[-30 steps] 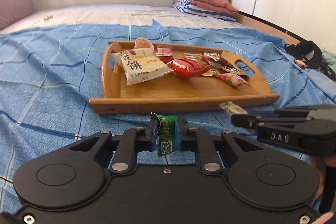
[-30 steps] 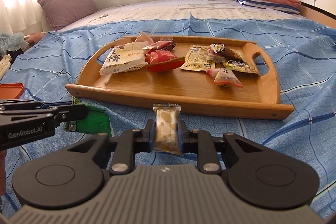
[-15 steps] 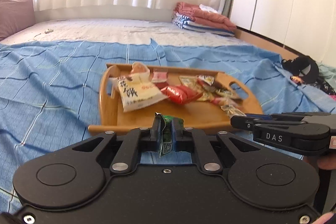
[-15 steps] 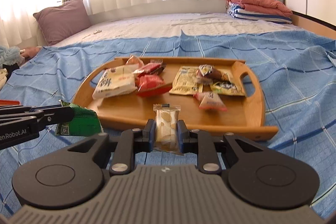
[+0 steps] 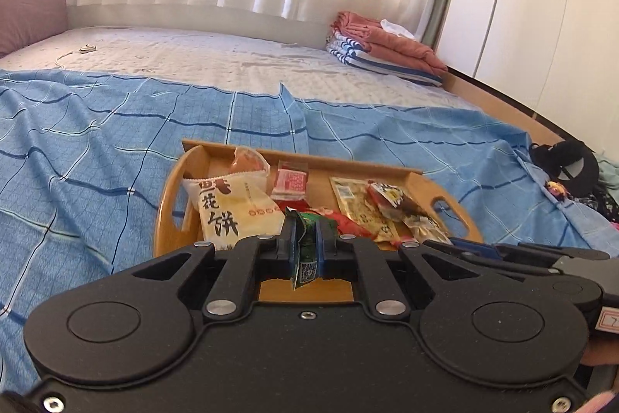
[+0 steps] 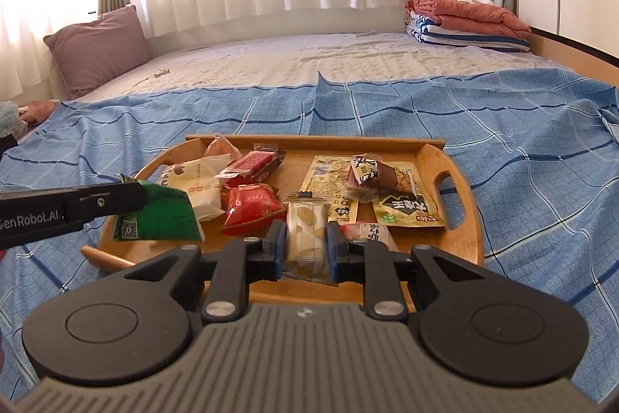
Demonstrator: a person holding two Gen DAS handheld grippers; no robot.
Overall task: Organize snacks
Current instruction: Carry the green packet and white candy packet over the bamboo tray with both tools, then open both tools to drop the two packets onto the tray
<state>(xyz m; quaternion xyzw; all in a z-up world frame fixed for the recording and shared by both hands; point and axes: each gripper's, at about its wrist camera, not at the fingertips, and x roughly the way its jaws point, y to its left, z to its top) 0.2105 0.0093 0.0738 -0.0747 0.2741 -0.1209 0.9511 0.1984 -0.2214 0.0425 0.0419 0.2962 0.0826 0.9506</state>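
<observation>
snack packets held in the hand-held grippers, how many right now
2. The green packet is clamped in the left hand-held gripper; the clear-wrapped beige snack is clamped in the right hand-held gripper. Both hang over the wooden tray. Neither hand-held gripper shows room for more.

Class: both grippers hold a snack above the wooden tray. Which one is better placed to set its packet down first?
Probably the right gripper: its beige packet hangs over bare tray wood. The left gripper's green packet hangs nearer the pile.

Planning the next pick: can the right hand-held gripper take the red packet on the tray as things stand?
Probably not yet. The right hand-held gripper is shut on a beige wafer packet. The red packet lies uncovered on the wooden tray just ahead, so the way looks free after release.
</observation>
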